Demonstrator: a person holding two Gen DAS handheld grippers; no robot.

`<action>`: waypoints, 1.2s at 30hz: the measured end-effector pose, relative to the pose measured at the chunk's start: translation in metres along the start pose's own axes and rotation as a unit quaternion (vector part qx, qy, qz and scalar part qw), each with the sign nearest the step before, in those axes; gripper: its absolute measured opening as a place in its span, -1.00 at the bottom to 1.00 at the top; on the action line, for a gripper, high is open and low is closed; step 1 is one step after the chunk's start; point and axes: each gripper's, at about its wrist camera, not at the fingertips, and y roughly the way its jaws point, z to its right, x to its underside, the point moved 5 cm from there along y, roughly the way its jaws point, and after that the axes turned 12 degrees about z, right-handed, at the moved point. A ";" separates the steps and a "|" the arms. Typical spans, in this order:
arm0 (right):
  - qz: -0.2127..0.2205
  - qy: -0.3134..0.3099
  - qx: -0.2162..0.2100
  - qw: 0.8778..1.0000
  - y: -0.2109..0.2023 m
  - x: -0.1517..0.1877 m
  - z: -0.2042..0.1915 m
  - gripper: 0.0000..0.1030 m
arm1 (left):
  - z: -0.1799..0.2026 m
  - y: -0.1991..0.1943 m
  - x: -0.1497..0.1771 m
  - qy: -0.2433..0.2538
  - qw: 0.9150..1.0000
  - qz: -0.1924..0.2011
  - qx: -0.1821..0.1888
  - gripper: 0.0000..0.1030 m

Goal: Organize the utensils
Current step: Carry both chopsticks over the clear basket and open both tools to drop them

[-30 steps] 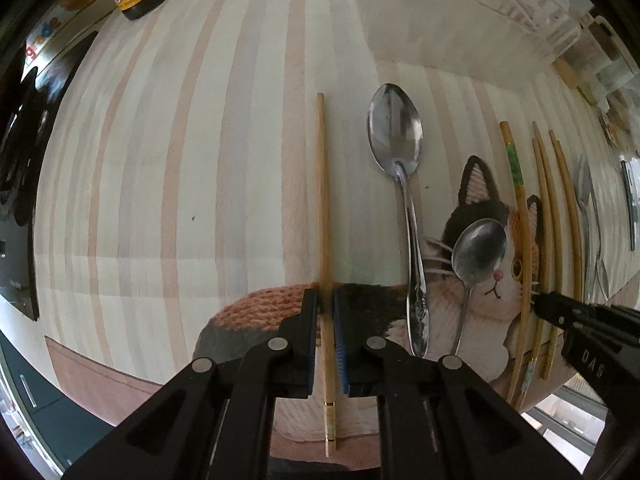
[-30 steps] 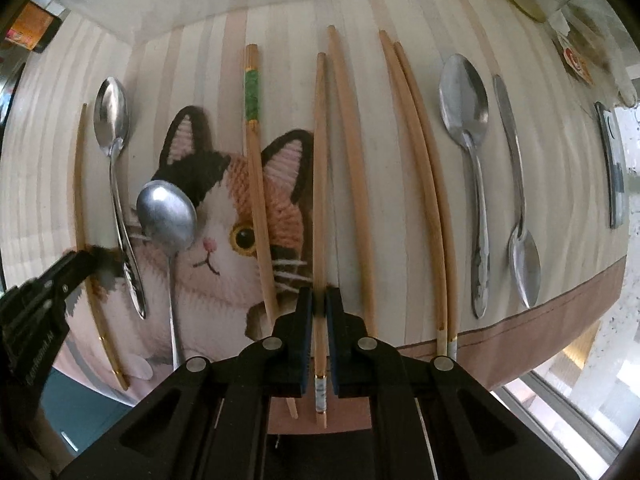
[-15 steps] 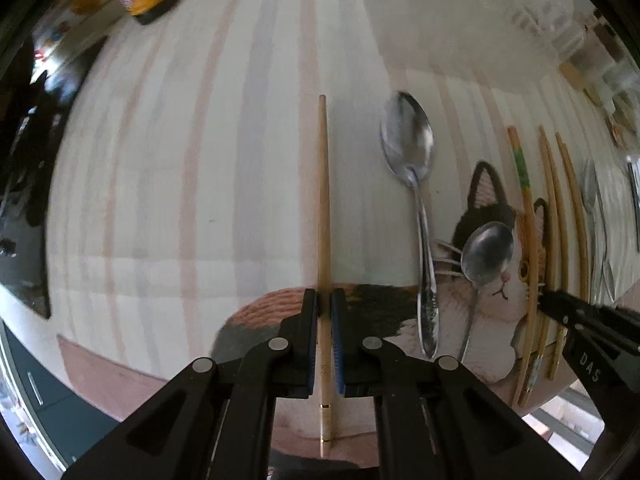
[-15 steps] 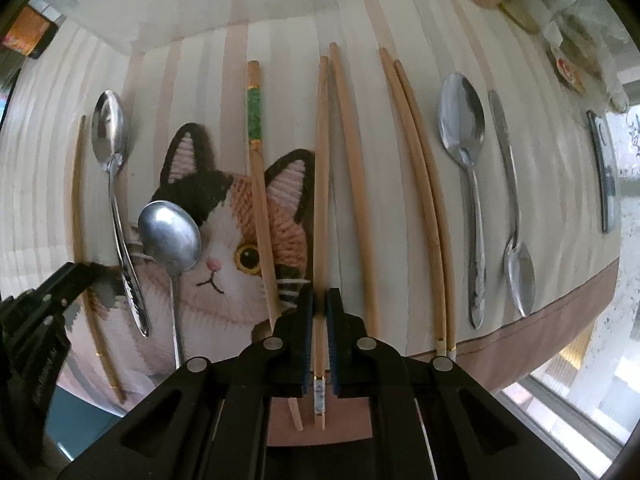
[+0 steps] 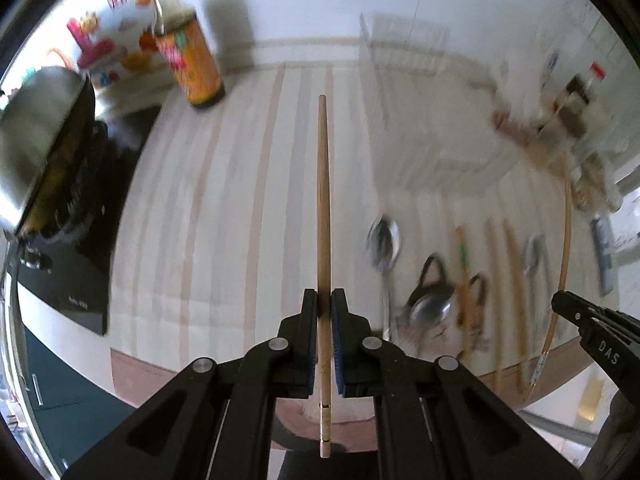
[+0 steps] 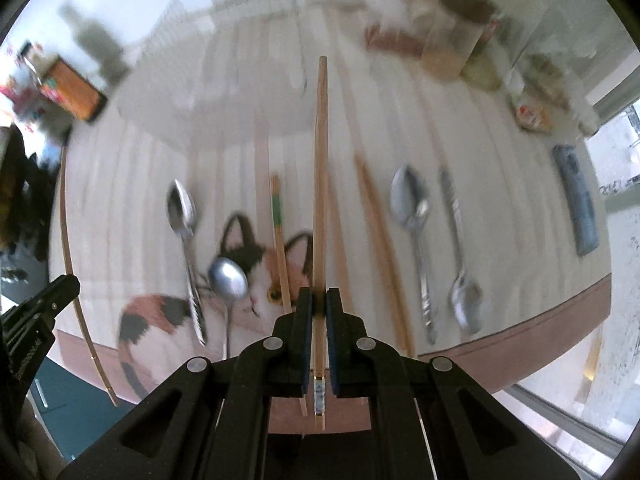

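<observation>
My left gripper (image 5: 324, 300) is shut on a wooden chopstick (image 5: 323, 208) and holds it lifted above the striped cat-print cloth (image 5: 224, 216). My right gripper (image 6: 319, 300) is shut on another wooden chopstick (image 6: 320, 184), also lifted off the cloth. On the cloth lie a large spoon (image 6: 185, 236), a round spoon (image 6: 227, 280), a green-banded chopstick (image 6: 278, 236), several plain chopsticks (image 6: 376, 232) and two more spoons (image 6: 416, 232) (image 6: 460, 256). The right gripper shows at the right edge of the left wrist view (image 5: 592, 332).
A sauce bottle (image 5: 186, 56) stands at the back left beside a black stove (image 5: 68, 240) with a metal pot (image 5: 40, 128). A clear container (image 5: 416, 92) stands at the back. Jars and bottles (image 6: 460, 40) crowd the back right. A dark flat object (image 6: 576, 200) lies at right.
Both grippers have lifted their chopsticks off the cloth and tilted up, so the back of the counter has come into view. The other utensils have stayed in place.
</observation>
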 end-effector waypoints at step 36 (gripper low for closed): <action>-0.027 -0.038 -0.100 0.994 0.099 -0.225 -0.057 -0.60 | 0.050 0.113 -0.197 -0.045 0.996 -0.060 0.053 -0.75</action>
